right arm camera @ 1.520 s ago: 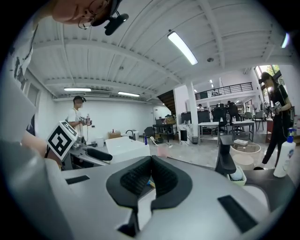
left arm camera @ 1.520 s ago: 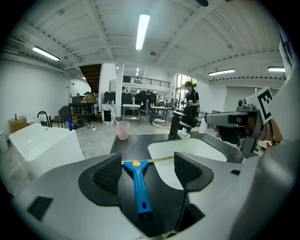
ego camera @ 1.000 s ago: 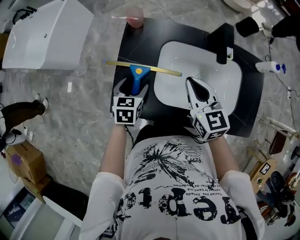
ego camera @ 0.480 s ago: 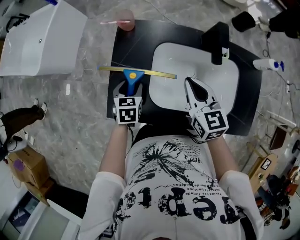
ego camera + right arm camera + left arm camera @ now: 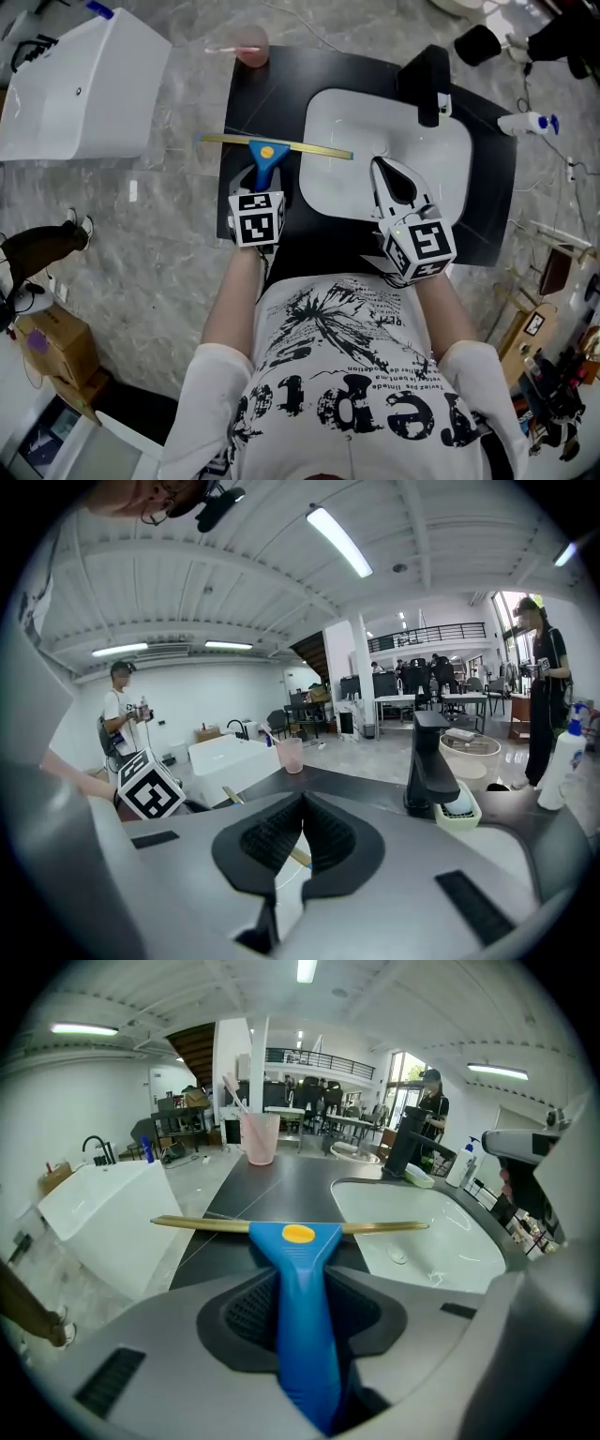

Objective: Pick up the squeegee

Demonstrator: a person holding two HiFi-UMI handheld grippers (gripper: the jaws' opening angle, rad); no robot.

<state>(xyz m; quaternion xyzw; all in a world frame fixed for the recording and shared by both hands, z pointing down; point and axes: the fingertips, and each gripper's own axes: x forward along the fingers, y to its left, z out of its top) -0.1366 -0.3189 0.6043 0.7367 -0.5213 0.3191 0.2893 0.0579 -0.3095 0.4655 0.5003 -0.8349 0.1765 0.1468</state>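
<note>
The squeegee (image 5: 266, 157) has a blue handle and a long brass-coloured blade. It lies on the black countertop (image 5: 281, 89), left of the basin, with its blade across the far end. My left gripper (image 5: 264, 176) reaches over the near end of the handle. In the left gripper view the blue handle (image 5: 302, 1335) runs straight between the jaws. The left gripper (image 5: 302, 1288) is closing, and its dark pads touch both sides of the handle. My right gripper (image 5: 385, 169) hovers over the basin's near rim, shut and empty; its tips (image 5: 302, 808) meet.
A white basin (image 5: 450, 155) is set into the countertop, with a black tap (image 5: 427, 80) and a small soap dish (image 5: 441, 103) behind it. A pink cup (image 5: 251, 42) stands at the far left corner. A white tub (image 5: 84, 84) sits on the floor at left. A spray bottle (image 5: 525, 123) lies at right.
The left jaws have narrowed from wide open to lie against the squeegee's handle. Both hands have stayed in place, and the squeegee has not moved.
</note>
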